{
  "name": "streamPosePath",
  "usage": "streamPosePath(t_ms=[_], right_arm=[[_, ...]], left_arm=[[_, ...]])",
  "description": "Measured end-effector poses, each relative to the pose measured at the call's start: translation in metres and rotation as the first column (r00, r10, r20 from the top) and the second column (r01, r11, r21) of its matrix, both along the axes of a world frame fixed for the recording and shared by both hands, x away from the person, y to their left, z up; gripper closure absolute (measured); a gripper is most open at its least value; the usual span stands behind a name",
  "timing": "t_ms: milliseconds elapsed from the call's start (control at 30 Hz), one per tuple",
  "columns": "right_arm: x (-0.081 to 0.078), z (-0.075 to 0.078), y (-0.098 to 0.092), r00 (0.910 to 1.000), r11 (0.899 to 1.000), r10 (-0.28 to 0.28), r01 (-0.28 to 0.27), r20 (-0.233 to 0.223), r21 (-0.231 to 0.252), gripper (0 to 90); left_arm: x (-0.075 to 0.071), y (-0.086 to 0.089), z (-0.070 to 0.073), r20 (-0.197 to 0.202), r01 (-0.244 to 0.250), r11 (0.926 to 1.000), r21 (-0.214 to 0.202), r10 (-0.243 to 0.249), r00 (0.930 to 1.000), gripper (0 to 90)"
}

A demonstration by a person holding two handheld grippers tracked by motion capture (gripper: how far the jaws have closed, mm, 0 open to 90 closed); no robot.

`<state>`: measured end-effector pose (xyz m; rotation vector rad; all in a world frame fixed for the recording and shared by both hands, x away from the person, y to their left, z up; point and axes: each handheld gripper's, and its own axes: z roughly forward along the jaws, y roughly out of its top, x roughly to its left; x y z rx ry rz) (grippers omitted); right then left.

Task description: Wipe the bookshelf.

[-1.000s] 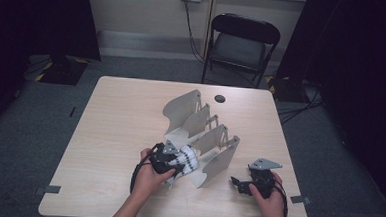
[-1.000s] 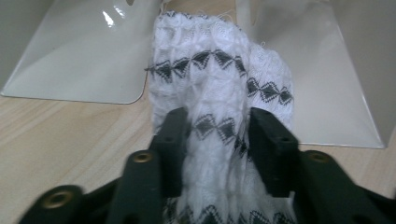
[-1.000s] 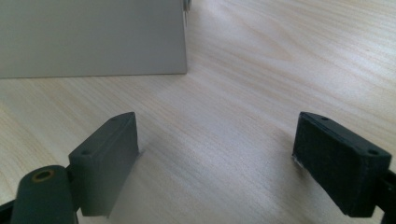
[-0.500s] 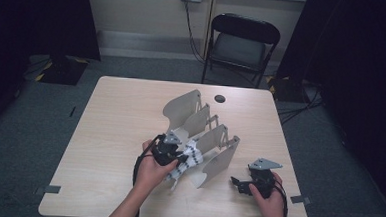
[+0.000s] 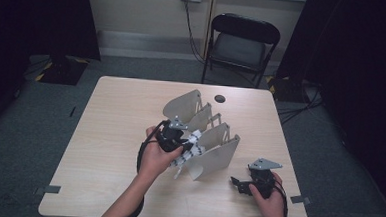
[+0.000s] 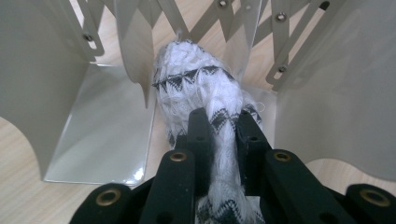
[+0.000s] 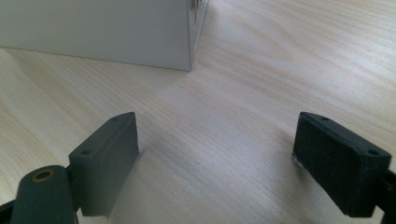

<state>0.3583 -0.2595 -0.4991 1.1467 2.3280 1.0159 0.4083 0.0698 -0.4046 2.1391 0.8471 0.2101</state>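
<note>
High view: I have the left claw (image 5: 179, 138) up against the near side of the expanding metal rack (image 5: 207, 134), which stands on the desk (image 5: 104, 134) just right of centre. A white sock with a dark zigzag pattern (image 5: 189, 148) sits pinched in that claw, hanging at the front of the rack between its near dividers. The right claw (image 5: 239, 185) rests low on the desk near the front right corner, well apart from the rack, with nothing in it. A small dark round object (image 5: 219, 98) lies on the desk behind the rack. A black folding chair (image 5: 242, 43) stands beyond the far edge.

Left gripper view: my left claw (image 6: 219, 135) has just been closing, and its jaws are now clamped tight on the bunched sock (image 6: 196, 88). The free end of the sock bulges ahead of the jaws into a slot of the rack (image 6: 336, 84), between two grey divider plates, with the scissor links behind it.

Right gripper view: my right claw (image 7: 215, 154) is spread wide, with bare wood grain of the desk (image 7: 261, 70) between the jaws. A corner of the rack's end plate (image 7: 116, 32) stands ahead at upper left, clear of the jaws.
</note>
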Motion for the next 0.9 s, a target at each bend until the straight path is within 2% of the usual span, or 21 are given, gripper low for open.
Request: streamPosePath(t_ms=[133, 267, 433, 633, 700, 800, 900], right_arm=[[0.0, 0.0, 0.0, 1.0, 1.0, 0.0, 0.0, 0.0, 0.0, 13.6], [0.0, 0.0, 0.0, 1.0, 1.0, -0.001, 0.001, 0.0, 0.0, 13.6], [0.0, 0.0, 0.0, 1.0, 1.0, -0.001, 0.001, 0.001, 0.0, 13.6], [-0.001, 0.0, 0.0, 1.0, 1.0, 0.0, 0.0, 0.0, -0.001, 13.6], [-0.001, 0.0, 0.0, 1.0, 1.0, 0.0, 0.0, 0.0, 0.0, 13.6], [-0.001, 0.0, 0.0, 1.0, 1.0, -0.001, 0.001, 0.0, 0.0, 13.6], [-0.001, 0.0, 0.0, 1.0, 1.0, -0.001, 0.001, -0.001, 0.0, 13.6]], left_arm=[[-0.003, 0.002, -0.006, -0.01, 0.01, 0.9996, -0.026, -0.01, 0.9999, 79.7], [-0.007, 0.001, -0.005, -0.014, 0.027, 0.9989, -0.037, -0.028, 0.9995, 79.8], [-0.011, 0.001, -0.006, -0.016, 0.05, 0.9981, -0.036, -0.05, 0.9986, 79.8], [-0.007, 0.008, -0.006, -0.006, 0.009, 0.9998, -0.016, -0.009, 0.9999, 79.7], [-0.004, 0.013, -0.005, -0.006, -0.02, 0.9996, -0.02, 0.02, 0.9998, 79.8], [0.0, 0.018, -0.001, -0.002, -0.038, 0.999, -0.025, 0.038, 0.9993, 79.8], [0.003, 0.018, 0.005, 0.017, -0.038, 0.9992, 0.009, 0.038, 0.9991, 79.8]])
